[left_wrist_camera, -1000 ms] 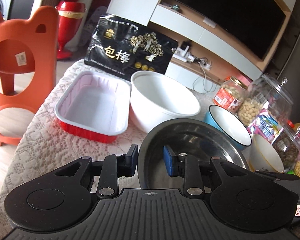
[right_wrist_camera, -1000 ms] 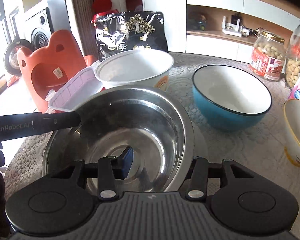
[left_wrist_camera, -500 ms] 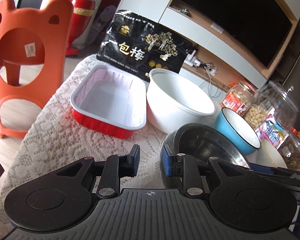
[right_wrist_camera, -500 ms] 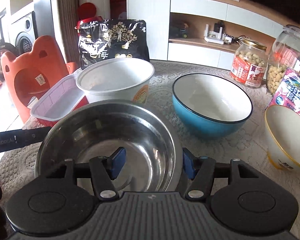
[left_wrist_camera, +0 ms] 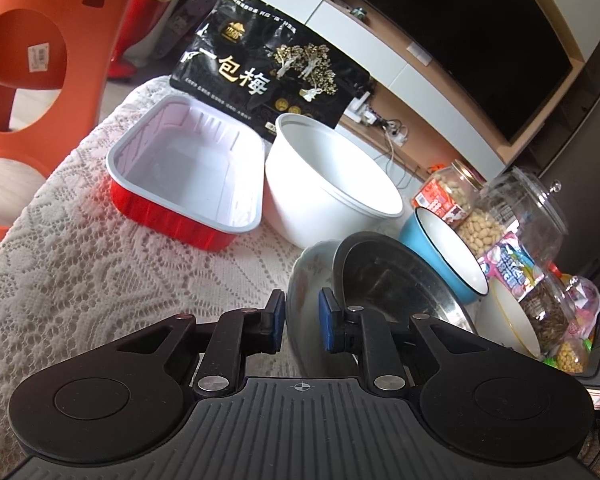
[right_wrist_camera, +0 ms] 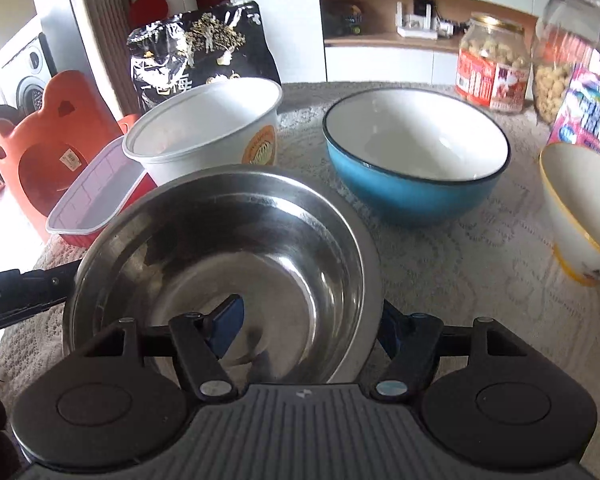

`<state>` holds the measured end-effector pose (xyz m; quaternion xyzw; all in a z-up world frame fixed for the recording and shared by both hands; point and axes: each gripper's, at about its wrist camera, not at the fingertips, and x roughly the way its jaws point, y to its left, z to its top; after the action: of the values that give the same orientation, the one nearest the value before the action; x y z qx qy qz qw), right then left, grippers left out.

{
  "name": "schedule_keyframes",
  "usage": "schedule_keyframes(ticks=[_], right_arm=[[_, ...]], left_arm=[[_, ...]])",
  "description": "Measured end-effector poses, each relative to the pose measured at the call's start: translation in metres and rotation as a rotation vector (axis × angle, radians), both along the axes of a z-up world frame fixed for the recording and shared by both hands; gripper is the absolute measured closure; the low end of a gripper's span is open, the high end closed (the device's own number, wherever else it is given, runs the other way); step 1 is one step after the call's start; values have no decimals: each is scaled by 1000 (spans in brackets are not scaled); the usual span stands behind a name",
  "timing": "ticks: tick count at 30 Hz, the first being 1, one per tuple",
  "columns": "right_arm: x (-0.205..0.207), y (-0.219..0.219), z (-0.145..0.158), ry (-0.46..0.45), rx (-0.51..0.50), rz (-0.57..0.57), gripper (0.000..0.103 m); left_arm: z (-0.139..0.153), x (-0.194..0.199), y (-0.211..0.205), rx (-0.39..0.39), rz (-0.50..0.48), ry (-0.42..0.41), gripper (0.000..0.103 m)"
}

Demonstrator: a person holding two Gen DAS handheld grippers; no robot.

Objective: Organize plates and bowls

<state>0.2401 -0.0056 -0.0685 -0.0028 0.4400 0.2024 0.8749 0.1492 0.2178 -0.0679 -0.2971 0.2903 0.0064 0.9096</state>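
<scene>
**Steel bowl on the floral dish: where I take hold**

My right gripper (right_wrist_camera: 308, 332) is opening. Its spread fingers straddle the near wall of the steel bowl (right_wrist_camera: 240, 248), one pad inside, one outside, neither pressing. My left gripper (left_wrist_camera: 302, 320) is closing, nearly together, with the rim of the floral dish (left_wrist_camera: 302, 276) in the narrow gap. I cannot see the pads biting yet.

The steel bowl sits in that dish, just right of my left fingertips. I judge it light, stiff and slick, so a pinch on the thin rolled rim should hold better than one on the polished wall (which would slide). The dish looks ceramic, so heavier and chippable. I would grip its rim squarely and lift it level.

Beyond my right fingers stand the white tub (right_wrist_camera: 204, 136) and the blue bowl (right_wrist_camera: 412, 184), both apart from the steel one.
</scene>
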Motion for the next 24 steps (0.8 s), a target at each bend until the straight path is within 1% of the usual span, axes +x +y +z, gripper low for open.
schedule_keyframes(ticks=[1, 2, 3, 7, 11, 18, 21, 23, 24], right_arm=[[2, -3, -3, 33, 22, 1, 34], [1, -6, -3, 30, 39, 4, 36], [-1, -7, -1, 35, 46, 16, 42], [-5, -16, 5, 61, 73, 14, 45], [-12, -30, 10, 55, 55, 7, 46], [-24, -68, 24, 1, 40, -37, 46], [-20, -77, 18, 20, 36, -76, 46], [-18, -82, 11, 43, 43, -97, 46], [-20, -82, 11, 27, 41, -96, 46]], left_arm=[[0, 0, 0, -3, -1, 2, 83], [1, 0, 0, -3, -2, 4, 83], [1, 0, 0, 0, -4, 7, 82], [4, 1, -5, 25, -21, 15, 78], [6, 2, -15, 39, -77, 15, 77], [3, 7, -46, 66, -211, 9, 77], [1, 9, -57, 93, -248, 8, 77], [2, 7, -61, 106, -253, -14, 76], [2, 7, -61, 107, -253, -14, 76]])
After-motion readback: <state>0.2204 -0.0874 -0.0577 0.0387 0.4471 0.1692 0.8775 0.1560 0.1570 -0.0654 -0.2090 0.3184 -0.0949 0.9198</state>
